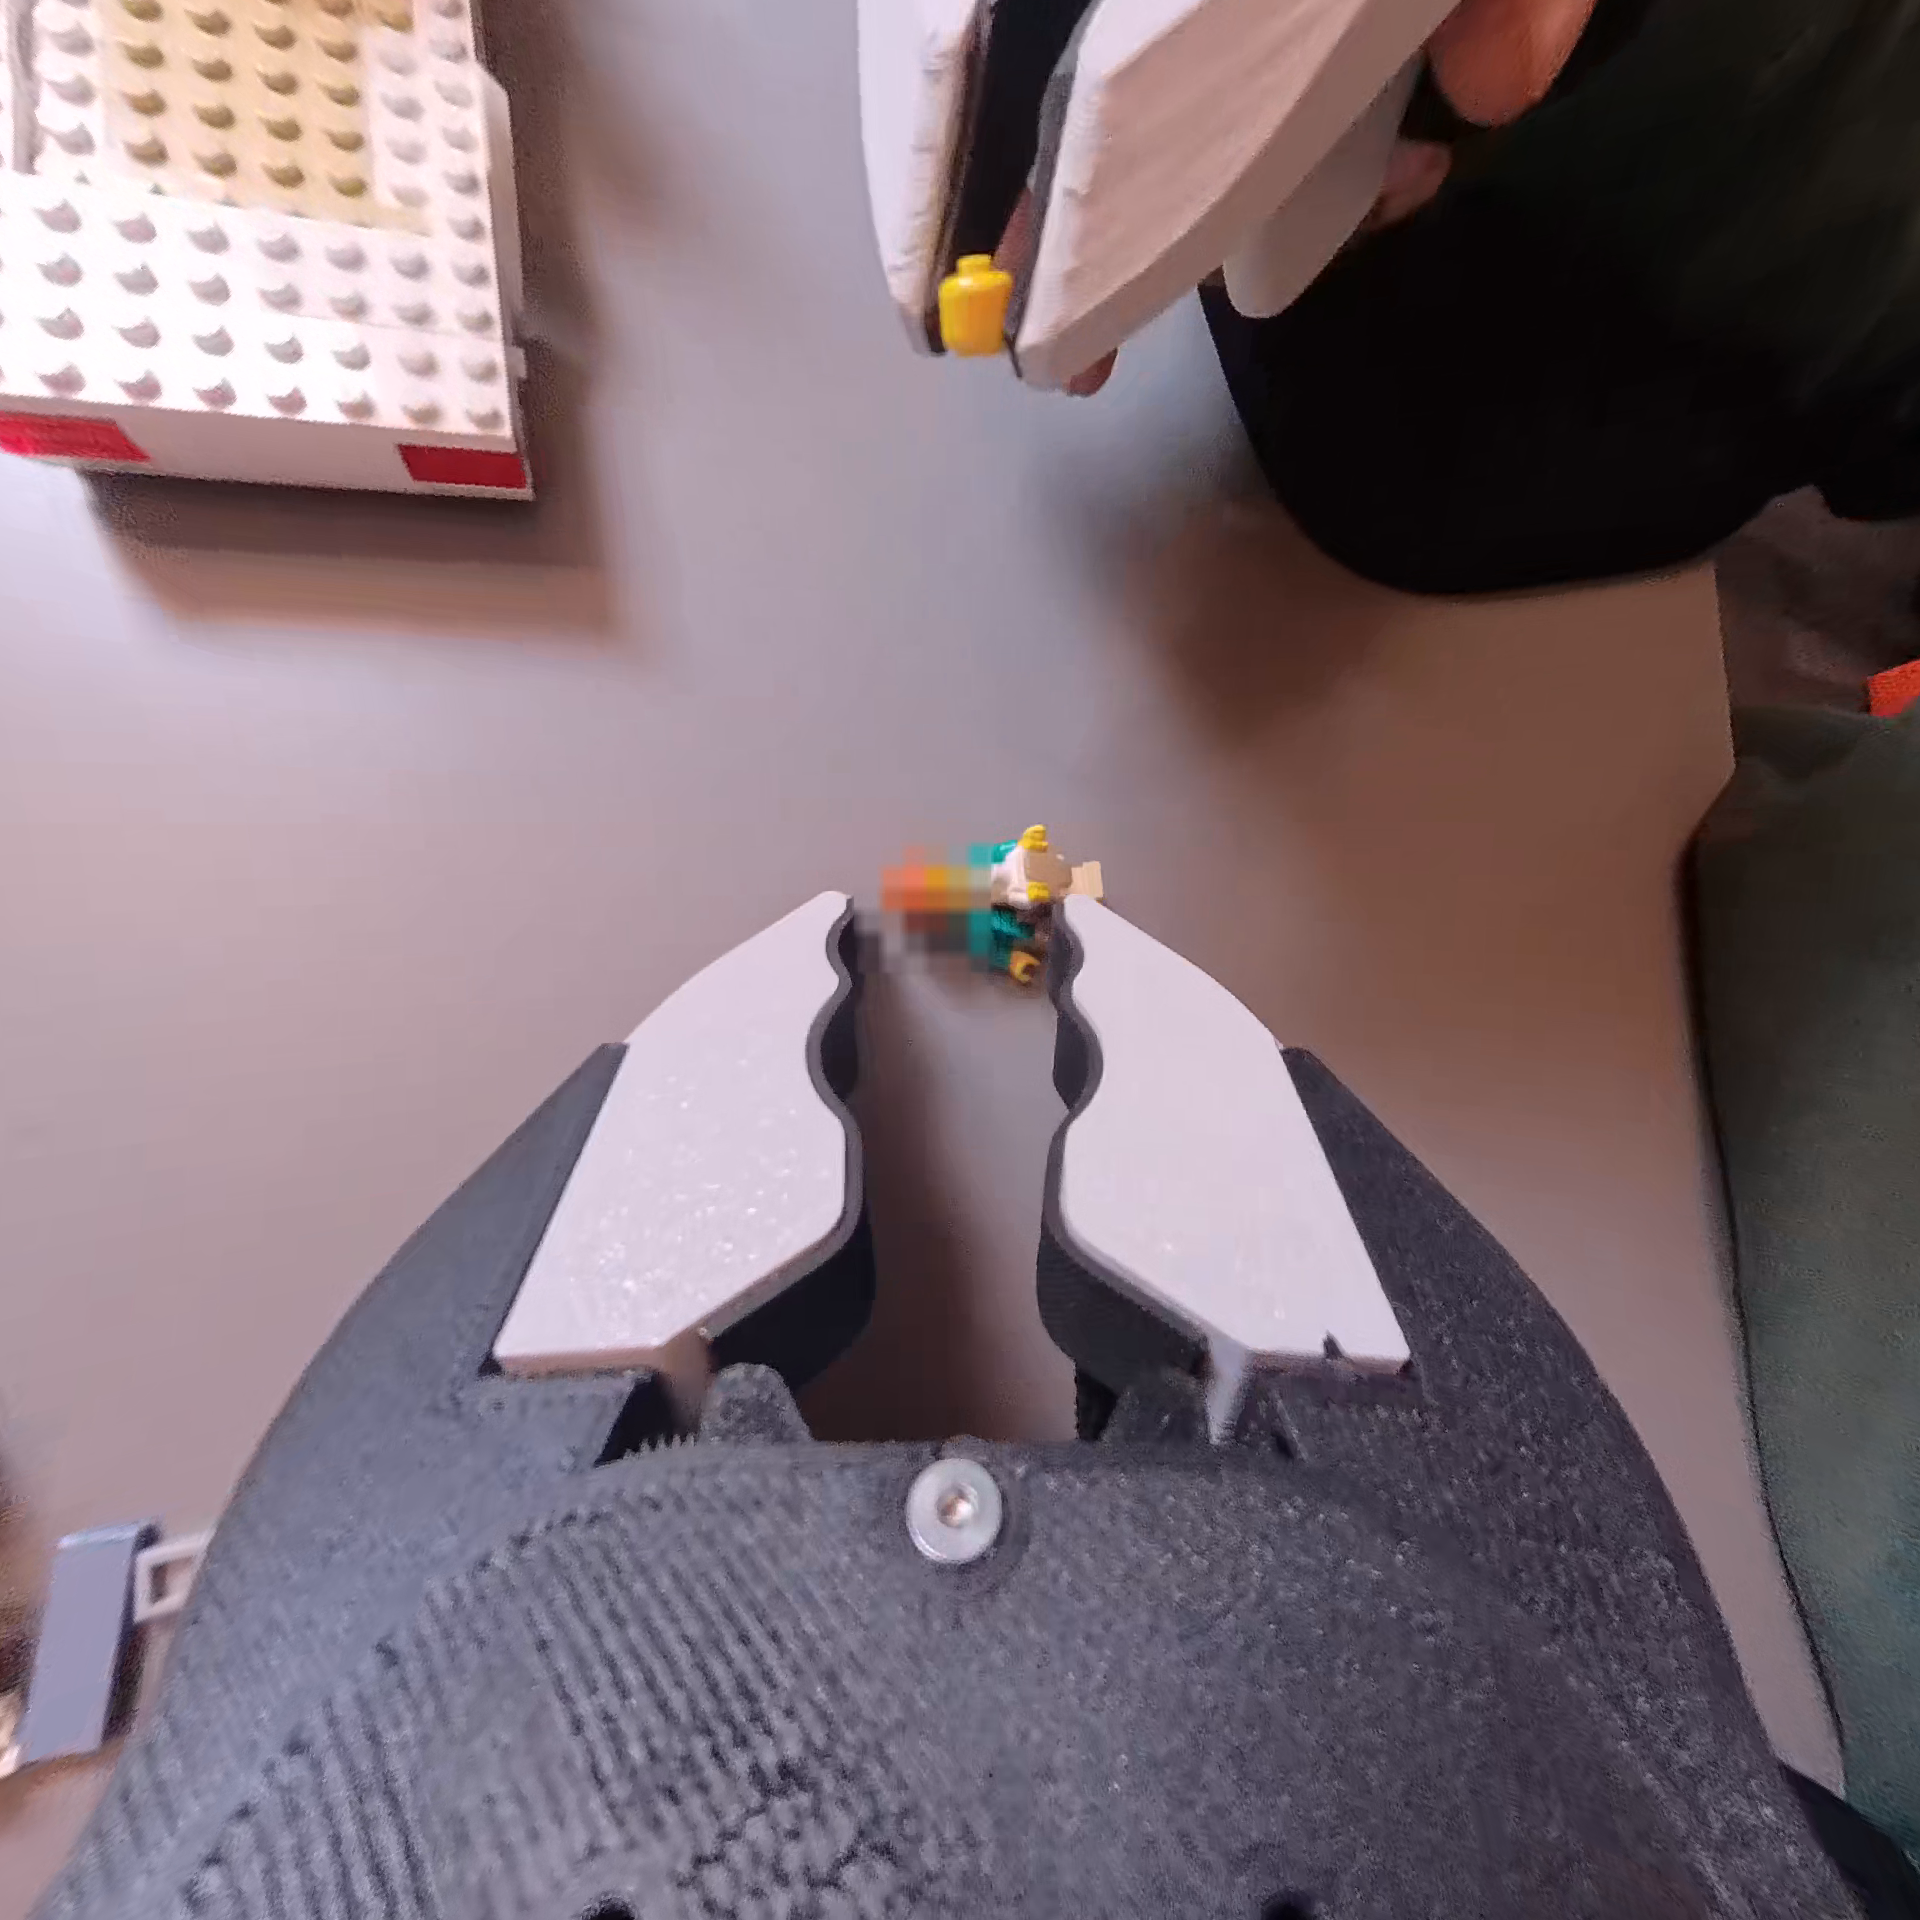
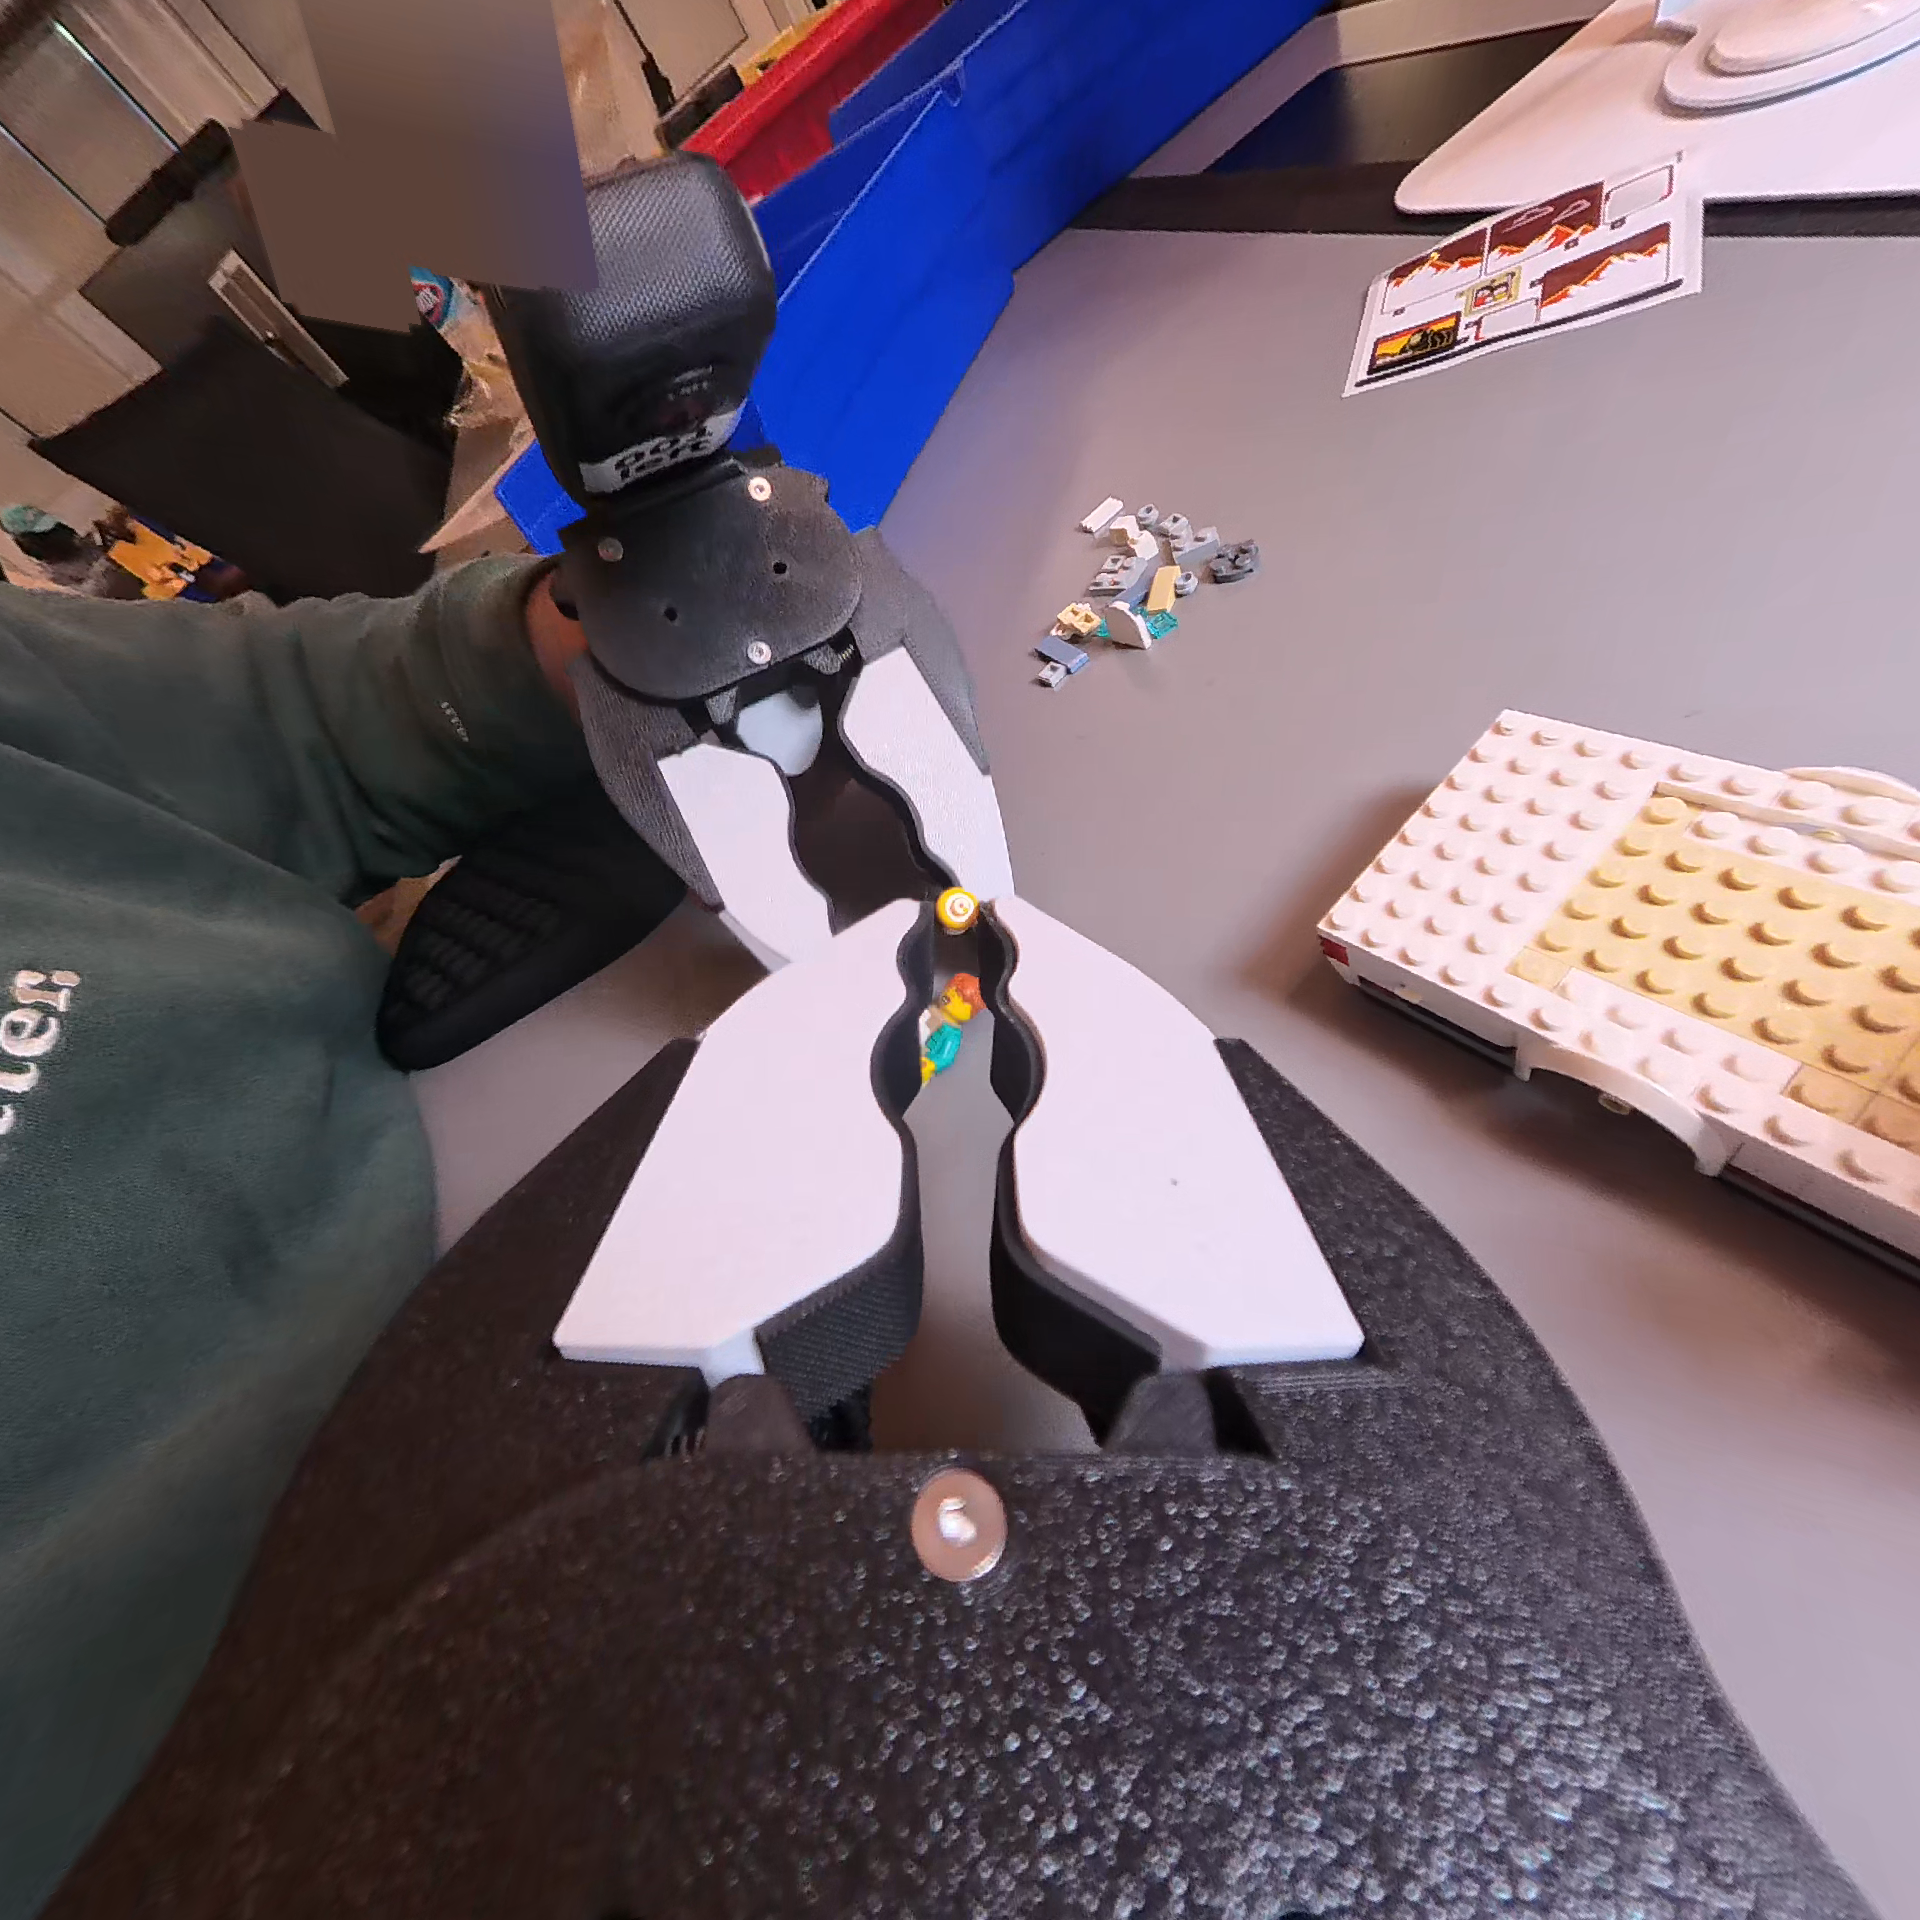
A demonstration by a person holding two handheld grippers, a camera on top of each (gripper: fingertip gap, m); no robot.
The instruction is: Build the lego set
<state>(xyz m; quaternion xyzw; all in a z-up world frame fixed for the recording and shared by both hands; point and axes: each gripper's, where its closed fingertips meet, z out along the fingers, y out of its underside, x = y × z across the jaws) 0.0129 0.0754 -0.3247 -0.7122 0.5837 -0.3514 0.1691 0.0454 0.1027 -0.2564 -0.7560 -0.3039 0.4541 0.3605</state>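
My right gripper is shut on a small yellow minifigure head, held at the fingertips above the grey table. It also shows in the left wrist view, with the head between its tips. My left gripper is open and low over the table. A minifigure with a teal and white body lies on the table just beyond its tips, close to the right finger. In the right wrist view the minifigure shows through the gap between my fingers, with the left gripper behind it.
A white and tan studded plate build lies to the left, and to the right in the right wrist view. A pile of small loose pieces, a sticker sheet and blue bins lie beyond. A green sleeve fills the left. Left tips to right tips: about 8 cm.
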